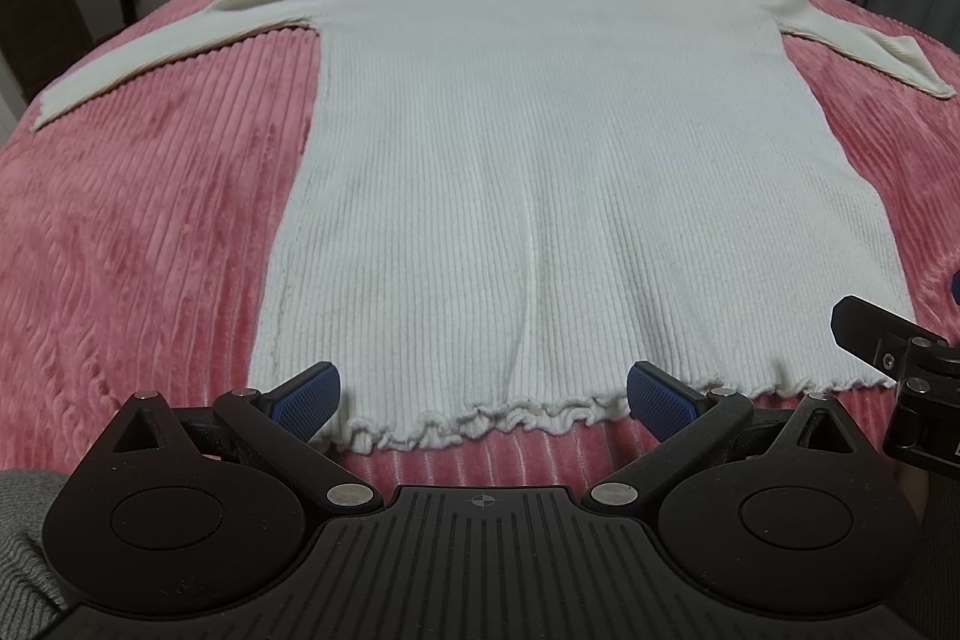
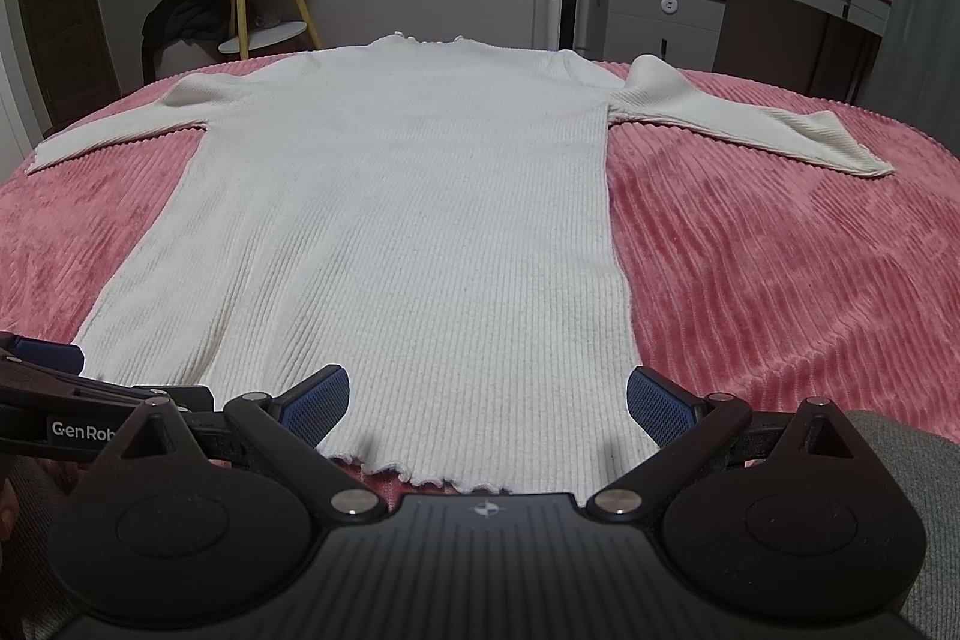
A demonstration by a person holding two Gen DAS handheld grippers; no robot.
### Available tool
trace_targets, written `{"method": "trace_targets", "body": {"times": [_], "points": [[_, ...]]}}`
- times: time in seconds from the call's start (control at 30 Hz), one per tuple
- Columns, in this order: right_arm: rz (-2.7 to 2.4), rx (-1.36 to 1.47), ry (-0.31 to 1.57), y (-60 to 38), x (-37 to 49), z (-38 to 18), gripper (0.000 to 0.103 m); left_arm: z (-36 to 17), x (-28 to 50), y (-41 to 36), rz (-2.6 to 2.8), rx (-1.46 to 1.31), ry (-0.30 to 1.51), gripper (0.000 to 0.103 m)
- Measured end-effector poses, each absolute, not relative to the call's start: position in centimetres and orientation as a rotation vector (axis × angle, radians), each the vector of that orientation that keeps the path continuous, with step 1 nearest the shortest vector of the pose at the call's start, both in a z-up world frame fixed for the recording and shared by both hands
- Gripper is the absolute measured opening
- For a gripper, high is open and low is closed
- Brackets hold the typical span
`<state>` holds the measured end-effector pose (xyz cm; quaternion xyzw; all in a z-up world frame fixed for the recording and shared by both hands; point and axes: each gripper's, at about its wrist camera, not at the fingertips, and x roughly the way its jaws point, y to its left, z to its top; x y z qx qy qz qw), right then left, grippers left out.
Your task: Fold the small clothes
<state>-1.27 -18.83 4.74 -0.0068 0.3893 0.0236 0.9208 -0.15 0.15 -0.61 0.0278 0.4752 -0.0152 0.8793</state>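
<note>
My left claw (image 1: 483, 397) and right claw (image 2: 487, 403) are both spread wide, empty, at the sweater's (image 1: 540, 160) 6 o'clock hem on the bed (image 1: 150, 220).

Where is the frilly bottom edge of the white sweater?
The frilly hem lies on the pink blanket at the near end, between the open left gripper fingers in the left wrist view.

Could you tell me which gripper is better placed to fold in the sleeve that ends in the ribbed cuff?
Probably the right gripper: that sleeve lies on its side of the sweater, across bare blanket. The left gripper, also open, faces the hem.
</note>
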Motion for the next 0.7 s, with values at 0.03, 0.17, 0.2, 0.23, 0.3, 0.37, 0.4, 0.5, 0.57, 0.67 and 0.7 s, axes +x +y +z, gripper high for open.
{"method": "trace_targets", "body": {"times": [0.03, 0.17, 0.2, 0.23, 0.3, 0.37, 0.4, 0.5, 0.57, 0.67, 0.7], "points": [[0.048, -0.014, 0.799, -18.80, -1.27, 4.74, 0.099, -0.63, -0.15, 0.15, -0.032, 0.058, 0.991, 0.103], [0.048, -0.012, 0.801, -18.82, -1.25, 4.70, 0.099, -0.80, -0.18, 0.17, -0.031, 0.057, 0.998, 0.103], [0.048, -0.012, 0.802, -18.82, -1.25, 4.67, 0.099, -0.83, -0.24, 0.17, -0.031, 0.057, 0.998, 0.103], [0.048, -0.012, 0.802, -18.82, -1.21, 4.68, 0.099, -0.80, -0.17, 0.17, -0.032, 0.057, 0.999, 0.103], [0.048, -0.012, 0.802, -18.83, -1.20, 4.68, 0.099, -0.82, -0.21, 0.15, -0.032, 0.057, 0.999, 0.103], [0.048, -0.012, 0.803, -18.83, -1.21, 4.67, 0.099, -0.79, -0.14, 0.18, -0.031, 0.057, 1.001, 0.103], [0.048, -0.012, 0.803, -18.84, -1.22, 4.67, 0.099, -0.82, -0.19, 0.18, -0.031, 0.056, 1.001, 0.103], [0.048, -0.012, 0.803, -18.81, -1.21, 4.65, 0.099, -0.78, -0.16, 0.21, -0.032, 0.056, 1.003, 0.103], [0.049, -0.013, 0.803, -18.81, -1.16, 4.61, 0.099, -0.76, -0.10, 0.21, -0.032, 0.056, 1.003, 0.103], [0.049, -0.012, 0.803, -18.80, -1.17, 4.64, 0.099, -0.76, -0.10, 0.21, -0.032, 0.055, 1.004, 0.103], [0.051, -0.013, 0.803, -18.75, -1.19, 4.65, 0.099, -0.74, -0.07, 0.22, -0.032, 0.055, 1.006, 0.103]]}}
